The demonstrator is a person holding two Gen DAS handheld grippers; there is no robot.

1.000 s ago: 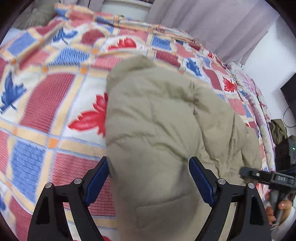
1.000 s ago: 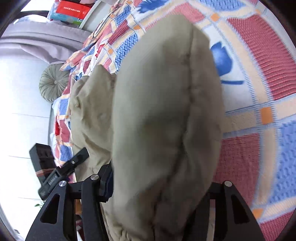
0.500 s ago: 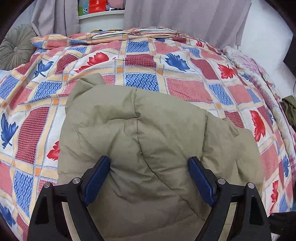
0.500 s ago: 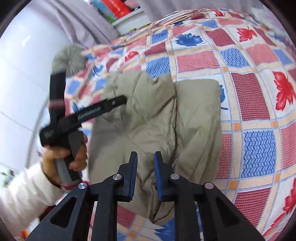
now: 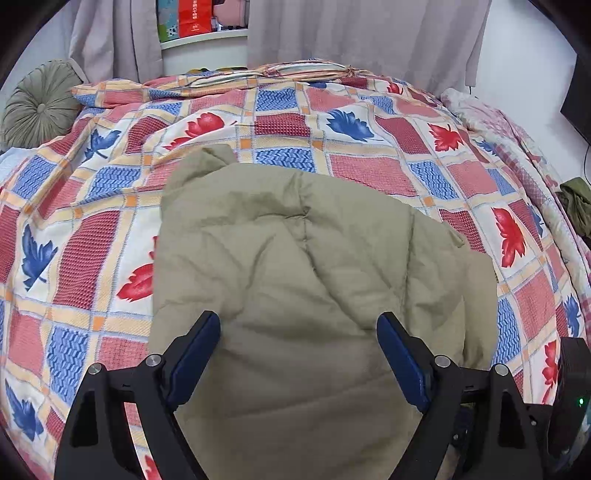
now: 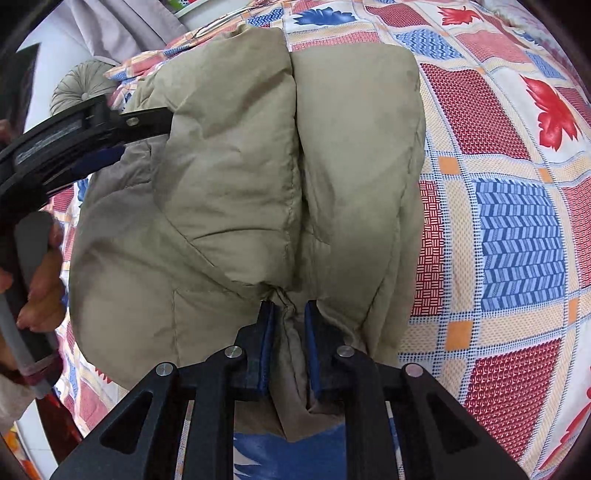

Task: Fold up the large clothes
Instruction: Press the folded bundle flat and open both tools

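A puffy khaki jacket (image 5: 295, 266) lies folded on the patterned bedspread (image 5: 92, 229). In the left wrist view my left gripper (image 5: 298, 332) is open, its blue pads wide apart over the jacket's near part. In the right wrist view the jacket (image 6: 240, 166) fills the middle, and my right gripper (image 6: 289, 314) is shut on a pinched fold of its near edge. The left gripper also shows in the right wrist view (image 6: 110, 144) at the jacket's left side, held by a hand.
A round green cushion (image 5: 40, 105) lies at the bed's far left. Grey curtains (image 5: 351, 33) and a white shelf with boxes (image 5: 203, 33) stand behind the bed. A dark green garment (image 5: 576, 203) lies at the right edge.
The left gripper has let the jacket down flat and pulled back a little. The right gripper, shut and empty above the jacket before, has dropped and closed on its near edge.
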